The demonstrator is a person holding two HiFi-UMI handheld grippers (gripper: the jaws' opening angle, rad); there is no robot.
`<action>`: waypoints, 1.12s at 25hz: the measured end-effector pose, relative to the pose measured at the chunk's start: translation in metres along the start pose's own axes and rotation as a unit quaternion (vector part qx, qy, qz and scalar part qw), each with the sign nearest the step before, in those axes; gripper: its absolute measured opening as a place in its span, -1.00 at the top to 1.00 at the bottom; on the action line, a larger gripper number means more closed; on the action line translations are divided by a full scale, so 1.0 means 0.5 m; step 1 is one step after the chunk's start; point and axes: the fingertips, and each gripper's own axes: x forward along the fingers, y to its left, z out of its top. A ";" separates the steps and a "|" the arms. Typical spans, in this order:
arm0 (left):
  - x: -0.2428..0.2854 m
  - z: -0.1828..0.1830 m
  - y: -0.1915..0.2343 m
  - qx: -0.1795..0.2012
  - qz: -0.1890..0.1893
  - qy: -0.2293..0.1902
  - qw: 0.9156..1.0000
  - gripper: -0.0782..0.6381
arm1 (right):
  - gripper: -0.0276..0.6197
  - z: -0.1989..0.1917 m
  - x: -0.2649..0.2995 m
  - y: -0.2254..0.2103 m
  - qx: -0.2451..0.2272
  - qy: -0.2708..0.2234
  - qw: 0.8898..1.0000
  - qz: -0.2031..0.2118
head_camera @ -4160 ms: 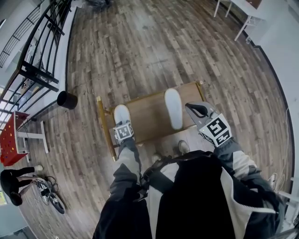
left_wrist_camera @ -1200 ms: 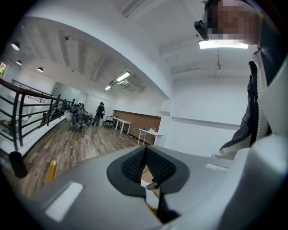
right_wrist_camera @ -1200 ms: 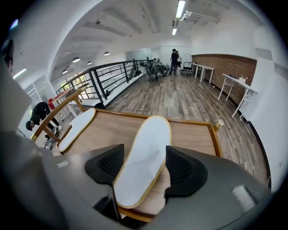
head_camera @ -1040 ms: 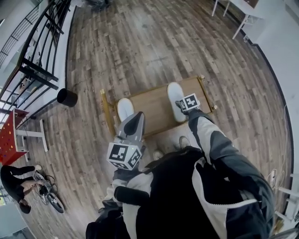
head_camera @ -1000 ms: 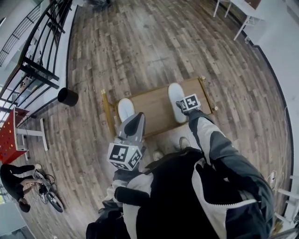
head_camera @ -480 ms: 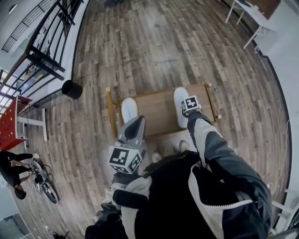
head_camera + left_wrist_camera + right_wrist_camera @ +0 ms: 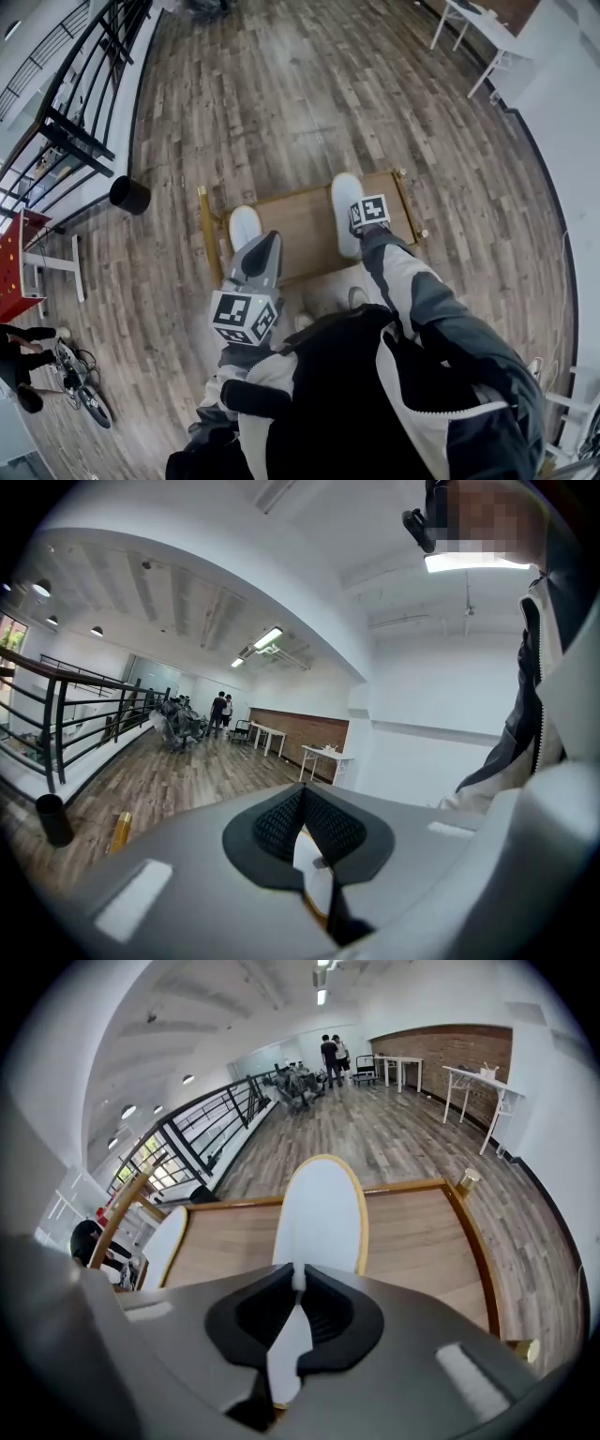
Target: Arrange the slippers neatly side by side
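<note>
Two white slippers lie apart on a low wooden table. The right slipper points away from me, and my right gripper has just closed on its near end, with white slipper material pinched between the jaws. At the table's left end lies the left slipper. My left gripper is raised near my body, above the table's near left edge, and is shut with nothing in it.
The table has brass corner posts. A black bin stands on the wood floor to the left, beside a black railing. White desks stand at the far right. A red table and a person with a bicycle are at the lower left.
Four seconds ago my left gripper was down at the left slipper and my right gripper was raised. Over the last second the right gripper has stayed at the right slipper's near end, the left raised.
</note>
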 end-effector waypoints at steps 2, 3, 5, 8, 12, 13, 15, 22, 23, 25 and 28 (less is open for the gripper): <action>0.007 0.005 0.000 0.001 -0.002 -0.003 1.000 0.73 | 0.85 0.025 -0.039 0.029 0.001 -0.035 0.999 0.014; 0.009 0.008 0.001 0.002 -0.002 -0.005 1.000 0.73 | 0.85 0.039 -0.063 0.048 -0.007 -0.053 0.998 0.022; 0.012 0.014 0.004 0.001 -0.004 -0.006 1.000 0.73 | 0.85 0.070 -0.116 0.088 -0.026 -0.092 0.995 0.042; 0.016 0.016 0.003 -0.001 -0.009 -0.008 1.000 0.73 | 0.84 0.117 -0.206 0.139 -0.056 -0.153 0.984 0.069; 0.010 0.021 0.012 0.001 -0.004 -0.013 1.000 0.73 | 0.84 0.163 -0.337 0.212 -0.098 -0.235 0.961 0.106; 0.007 0.022 0.016 0.001 -0.001 -0.014 1.000 0.73 | 0.84 0.167 -0.369 0.230 -0.104 -0.253 0.955 0.116; 0.003 0.023 0.024 0.002 0.005 -0.014 1.000 0.73 | 0.84 0.162 -0.425 0.259 -0.118 -0.281 0.943 0.132; -0.016 0.028 0.048 0.004 0.022 -0.024 0.999 0.73 | 0.84 0.112 -0.522 0.350 -0.130 -0.314 0.922 0.185; -0.020 0.027 0.051 0.004 0.024 -0.025 0.999 0.73 | 0.84 0.106 -0.522 0.361 -0.138 -0.314 0.921 0.185; -0.031 0.023 0.057 0.002 0.031 -0.028 0.999 0.73 | 0.84 0.097 -0.515 0.381 -0.154 -0.312 0.920 0.182; -0.052 0.022 0.072 0.000 0.041 -0.030 0.999 0.73 | 0.84 0.092 -0.491 0.405 -0.161 -0.299 0.923 0.181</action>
